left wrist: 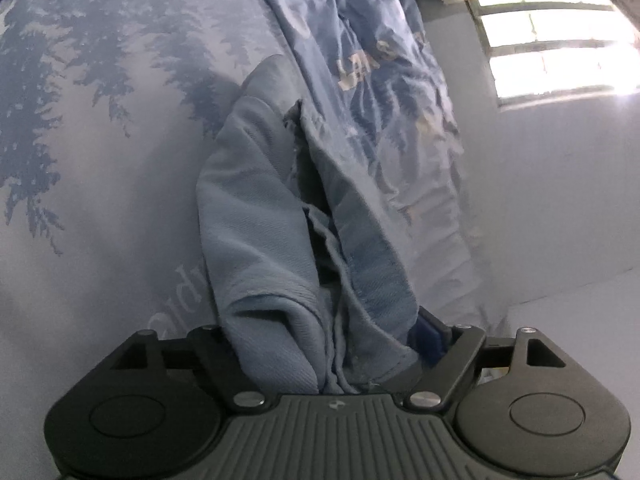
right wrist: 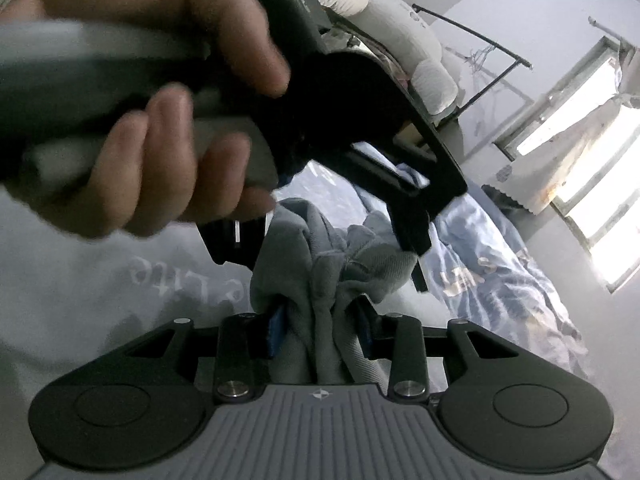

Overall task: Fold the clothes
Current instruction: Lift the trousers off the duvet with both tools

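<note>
A grey-blue garment (left wrist: 264, 220) hangs bunched from my left gripper (left wrist: 332, 344), which is shut on its folded edge; the cloth hides the left finger and only part of a blue pad (left wrist: 430, 338) shows. In the right wrist view the same garment (right wrist: 320, 256) is pinched between the blue pads (right wrist: 277, 330) of my right gripper (right wrist: 320, 328), shut on a thick wad of it. The other gripper (right wrist: 360, 120), held by a person's hand (right wrist: 160, 120), sits just above and ahead, its fingers down in the same cloth.
A bedsheet with a blue tree print (left wrist: 100, 100) lies below. A rumpled blue quilt (left wrist: 380, 80) runs along its right side, also in the right wrist view (right wrist: 500, 280). A white wall and bright window (left wrist: 560, 52) stand to the right. A plush toy (right wrist: 400, 28) sits behind.
</note>
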Motion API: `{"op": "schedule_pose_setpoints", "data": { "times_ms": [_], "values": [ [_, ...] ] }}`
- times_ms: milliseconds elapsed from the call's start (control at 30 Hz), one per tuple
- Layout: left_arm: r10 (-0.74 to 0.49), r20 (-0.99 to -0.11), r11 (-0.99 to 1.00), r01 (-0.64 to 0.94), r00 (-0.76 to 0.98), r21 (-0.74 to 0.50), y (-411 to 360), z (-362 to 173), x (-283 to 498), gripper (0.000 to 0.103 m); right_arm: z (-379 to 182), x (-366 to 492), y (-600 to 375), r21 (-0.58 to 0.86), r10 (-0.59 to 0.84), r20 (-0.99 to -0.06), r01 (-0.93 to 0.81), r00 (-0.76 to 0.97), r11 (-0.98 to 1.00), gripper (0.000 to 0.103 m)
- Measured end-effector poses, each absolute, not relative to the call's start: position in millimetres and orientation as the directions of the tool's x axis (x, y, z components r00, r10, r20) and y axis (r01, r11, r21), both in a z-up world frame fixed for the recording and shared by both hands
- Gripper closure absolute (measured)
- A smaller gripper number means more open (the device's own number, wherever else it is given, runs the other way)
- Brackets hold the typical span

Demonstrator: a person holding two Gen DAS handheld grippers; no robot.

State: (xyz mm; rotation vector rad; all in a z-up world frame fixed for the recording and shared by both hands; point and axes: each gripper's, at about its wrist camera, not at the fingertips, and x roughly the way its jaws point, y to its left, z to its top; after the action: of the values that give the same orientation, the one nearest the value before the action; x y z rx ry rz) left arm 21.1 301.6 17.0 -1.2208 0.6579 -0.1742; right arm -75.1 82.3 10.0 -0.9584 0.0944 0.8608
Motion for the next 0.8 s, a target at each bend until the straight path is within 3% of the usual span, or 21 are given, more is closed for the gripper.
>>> {"op": "schedule_pose_setpoints", "data": {
  "times_ms": [100, 133, 167, 200, 267, 400, 800],
  "values": [
    [-0.453, -0.385, 0.369, -0.224, 0.804, -0.902, 300, 17, 21, 0.042, 9, -78, 81, -0.677, 0.596, -0.427, -0.677, 0.680, 0.288, 0.067],
    [-0.446, -0.391, 0.367, -0.234, 0.805, -0.900, 302, 18, 20, 0.054, 10, -79, 79, -0.675, 0.594, -0.425, -0.676, 0.683, 0.294, 0.067],
    [-0.441, -0.394, 0.362, -0.241, 0.806, -0.900, 303, 18, 19, 0.058, 11, -80, 77, -0.677, 0.592, -0.418, -0.671, 0.689, 0.303, 0.059],
    [-0.442, -0.388, 0.348, -0.244, 0.809, -0.905, 304, 18, 19, 0.060, 12, -82, 74, -0.684, 0.588, -0.398, -0.655, 0.704, 0.321, 0.043],
    [-0.442, -0.373, 0.331, -0.238, 0.816, -0.913, 306, 20, 17, 0.063, 15, -85, 64, -0.695, 0.583, -0.354, -0.622, 0.732, 0.359, 0.028],
    [-0.444, -0.327, 0.313, -0.198, 0.834, -0.929, 306, 29, 17, 0.064, 15, -81, 49, -0.712, 0.543, -0.319, -0.575, 0.777, 0.404, 0.022],
    [-0.427, -0.209, 0.163, -0.153, 0.880, -0.975, 314, 30, 22, 0.065, -11, -74, 53, -0.797, 0.527, -0.266, -0.492, 0.807, 0.352, 0.022]
  ]
}}
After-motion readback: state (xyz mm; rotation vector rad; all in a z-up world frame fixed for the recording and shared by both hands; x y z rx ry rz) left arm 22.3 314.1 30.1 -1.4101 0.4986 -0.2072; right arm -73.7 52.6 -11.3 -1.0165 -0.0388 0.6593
